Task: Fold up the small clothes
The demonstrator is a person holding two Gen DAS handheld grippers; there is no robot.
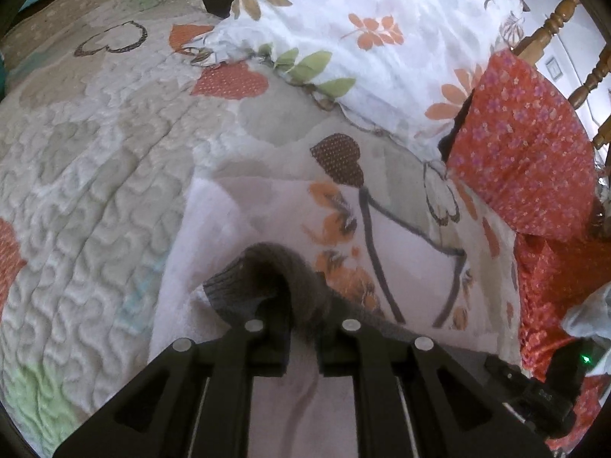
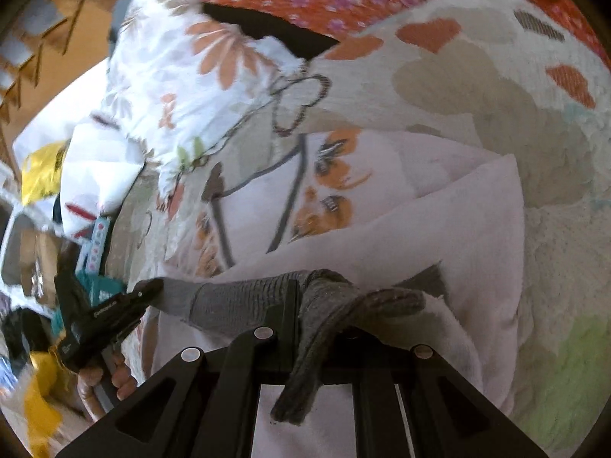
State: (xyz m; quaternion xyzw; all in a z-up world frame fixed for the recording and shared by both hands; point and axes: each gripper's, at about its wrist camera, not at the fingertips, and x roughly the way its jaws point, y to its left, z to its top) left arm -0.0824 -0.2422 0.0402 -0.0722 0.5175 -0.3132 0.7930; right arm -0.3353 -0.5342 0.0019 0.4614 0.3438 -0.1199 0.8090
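Observation:
A grey ribbed sock point(image 1: 267, 274) is stretched between both grippers, just above a pale pink towel point(image 1: 401, 229) printed with orange flowers and grey stems. My left gripper point(image 1: 301, 328) is shut on one end, which bunches up past the fingertips. In the right wrist view, my right gripper point(image 2: 305, 305) is shut on the other part of the sock point(image 2: 244, 297), and a loose end hangs down between the fingers. The left gripper point(image 2: 152, 286) shows at the left, held by a hand point(image 2: 114, 378). The towel point(image 2: 439, 221) lies folded under the sock.
A quilted bedspread point(image 1: 95, 191) with heart shapes lies under everything. A floral pillow point(image 1: 362, 38) and a red flowered cloth point(image 1: 527, 145) lie at the far side, before wooden spindles point(image 1: 553, 26). Mixed clutter, including a yellow item point(image 2: 42, 168), sits beyond the bed's edge.

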